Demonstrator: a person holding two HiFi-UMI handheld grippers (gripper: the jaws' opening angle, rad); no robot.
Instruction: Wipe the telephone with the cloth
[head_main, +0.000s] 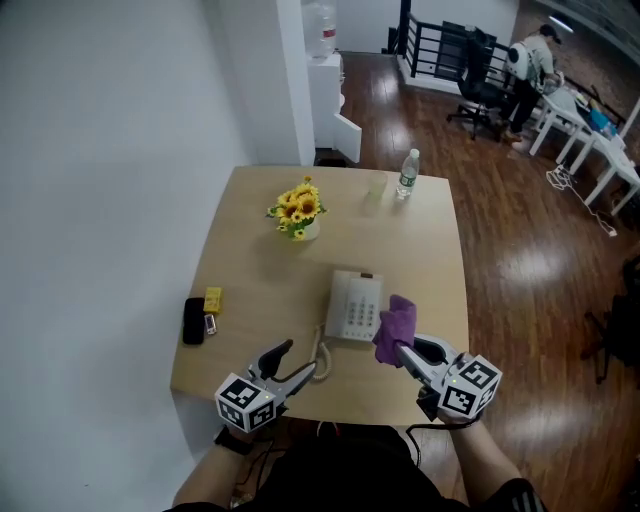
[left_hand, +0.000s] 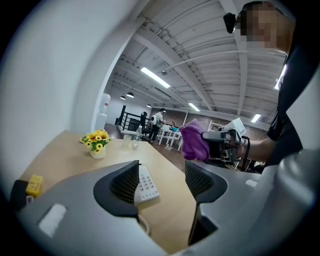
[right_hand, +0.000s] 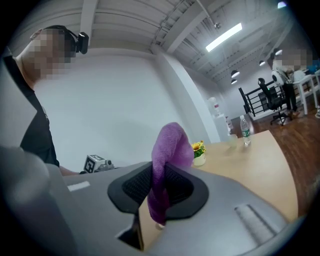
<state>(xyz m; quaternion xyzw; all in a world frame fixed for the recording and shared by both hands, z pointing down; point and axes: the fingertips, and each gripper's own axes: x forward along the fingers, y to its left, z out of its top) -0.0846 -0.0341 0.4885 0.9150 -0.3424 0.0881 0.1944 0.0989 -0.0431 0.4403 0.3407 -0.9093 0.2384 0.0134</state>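
Step in hand: you have the cloth (head_main: 393, 328) in your grip and it sits at the telephone (head_main: 355, 306). By my reading, the wiping itself is not yet under way.
Right hand-held gripper (head_main: 408, 352): its jaws are clamped on the purple cloth, which bunches up above the tips and hangs a little below them.
Left hand-held gripper (head_main: 297, 362): its jaws are apart with nothing held, and it hovers just off the telephone's near left corner, by the coiled cord (head_main: 322, 350).
Telephone: it lies flat on the counter (head_main: 270, 270), toward your edge.
Cloth against telephone: the cloth overlaps the telephone's near right corner in the head view, and I cannot tell whether they touch.
Next move: lower the bunched cloth onto the top face and draw it across the keypad. The telephone looks light and may slide, so your left could steady it.
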